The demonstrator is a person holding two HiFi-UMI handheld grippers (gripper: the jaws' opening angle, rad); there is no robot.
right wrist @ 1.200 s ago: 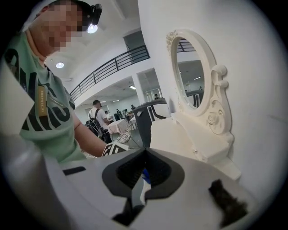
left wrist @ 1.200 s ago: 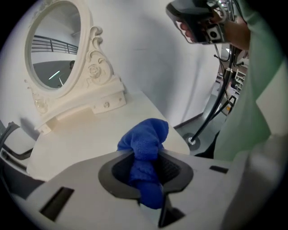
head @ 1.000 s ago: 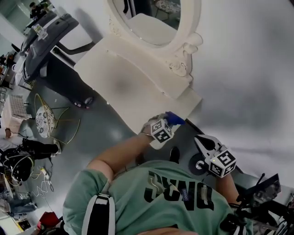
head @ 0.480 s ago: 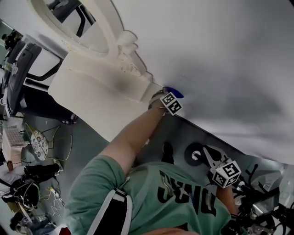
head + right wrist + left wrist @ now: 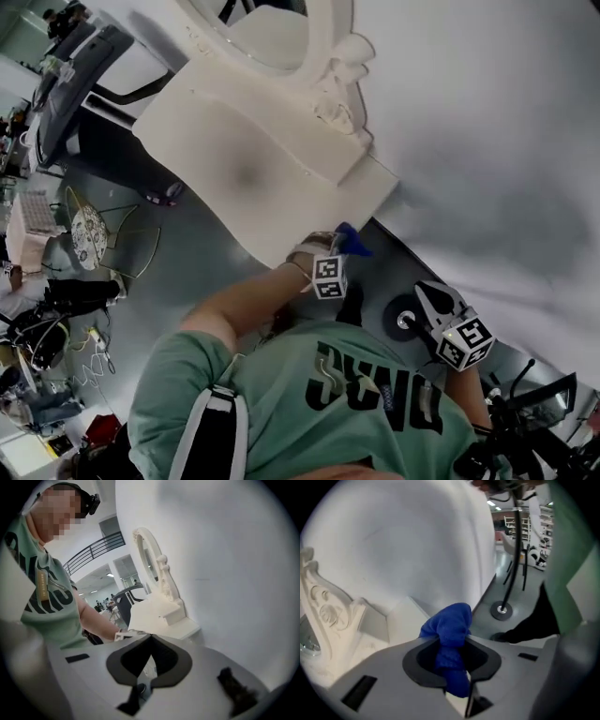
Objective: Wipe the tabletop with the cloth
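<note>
At the corner of the cream-white dressing-table top (image 5: 225, 131), below its carved oval mirror frame (image 5: 328, 28), your left gripper (image 5: 343, 249) is clamped on a bunched blue terry cloth (image 5: 449, 629) just beside the table edge; contact unclear. Your right gripper (image 5: 150, 641) hangs well apart, jaws together, empty. Cloth looks soft, light, floppy, so grip mid-bunch & leave a pad free.

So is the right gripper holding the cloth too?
No, the right gripper has its jaws together with nothing between them; the cloth is pinched in the left gripper.
</note>
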